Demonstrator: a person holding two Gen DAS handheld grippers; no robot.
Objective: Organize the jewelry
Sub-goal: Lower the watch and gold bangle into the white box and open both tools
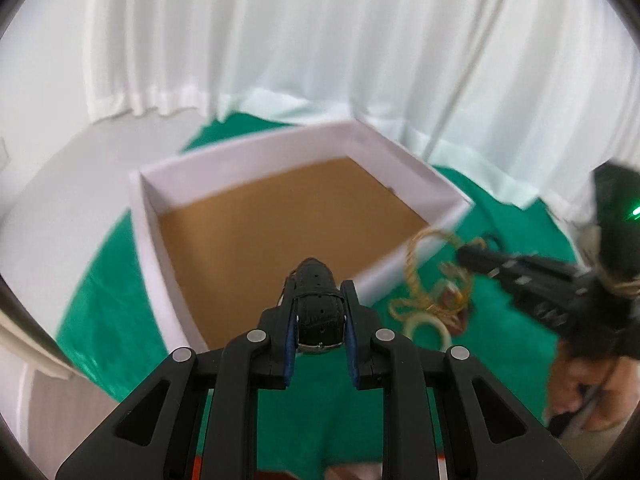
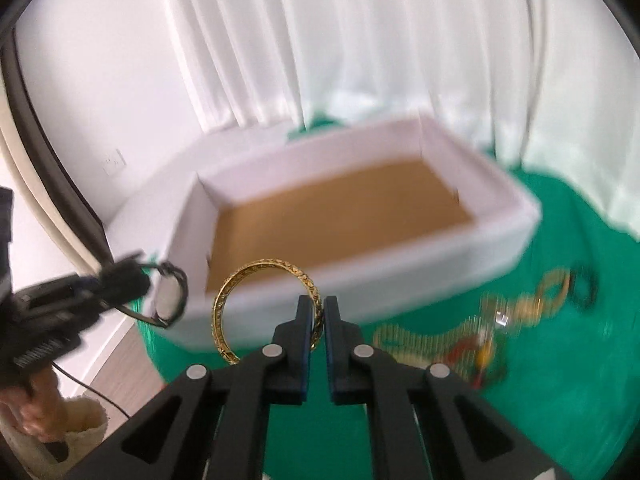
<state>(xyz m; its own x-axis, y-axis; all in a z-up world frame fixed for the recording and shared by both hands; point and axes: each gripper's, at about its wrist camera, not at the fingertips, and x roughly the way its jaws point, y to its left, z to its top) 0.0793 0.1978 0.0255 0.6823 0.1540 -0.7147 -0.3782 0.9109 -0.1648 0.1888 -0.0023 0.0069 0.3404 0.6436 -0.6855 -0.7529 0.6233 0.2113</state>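
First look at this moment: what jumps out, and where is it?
The white box with its bare brown floor fills the middle, set on a green cloth. The right tongs pinch a gold bangle upright before it; the left tongs grip a black-strapped watch. More gold jewelry lies tangled beside the box.

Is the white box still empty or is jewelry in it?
Empty: the white box shows only bare brown floor in both wrist views; no jewelry inside.

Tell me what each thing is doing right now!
Left gripper: shut on the watch.
Watch: black strap, held up in the air.
Right gripper: shut on the gold bangle.
Gold bangle: lifted, hanging upright.
Box: open, nothing inside.
Jewelry pile: lying on the green cloth.
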